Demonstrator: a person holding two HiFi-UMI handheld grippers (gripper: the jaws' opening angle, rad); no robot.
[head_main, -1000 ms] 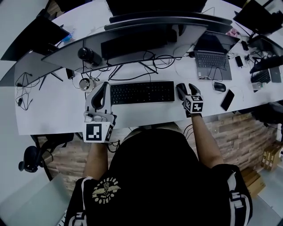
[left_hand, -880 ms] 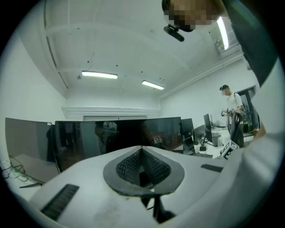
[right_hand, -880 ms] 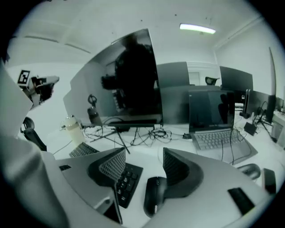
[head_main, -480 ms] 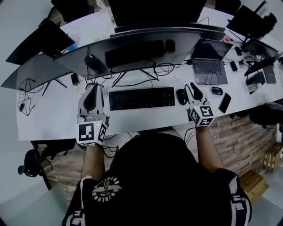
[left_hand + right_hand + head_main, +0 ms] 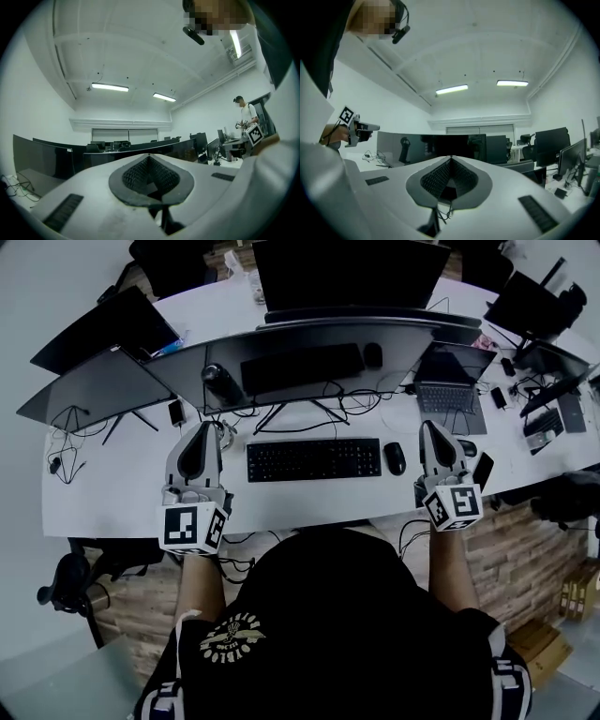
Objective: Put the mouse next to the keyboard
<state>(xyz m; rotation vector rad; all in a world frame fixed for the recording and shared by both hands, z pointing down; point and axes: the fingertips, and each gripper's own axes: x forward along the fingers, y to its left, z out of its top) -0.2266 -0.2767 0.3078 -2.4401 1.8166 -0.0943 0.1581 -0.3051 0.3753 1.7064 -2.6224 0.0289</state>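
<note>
White table bends in a long curve in front of us, and dark screens stand along it. We see the black mouse lying on the table just to the right of the black keyboard, close to its end but not touching it. Our right tongs are a little to the right of the mouse and do not touch it. Their two tips are pressed together with nothing between them. Our left tongs are on the other side, just left of the keyboard. They are clenched too and hold nothing. Behind the mouse we see an open laptop. A second mouse and a dark phone lie just past our right tongs.
</note>
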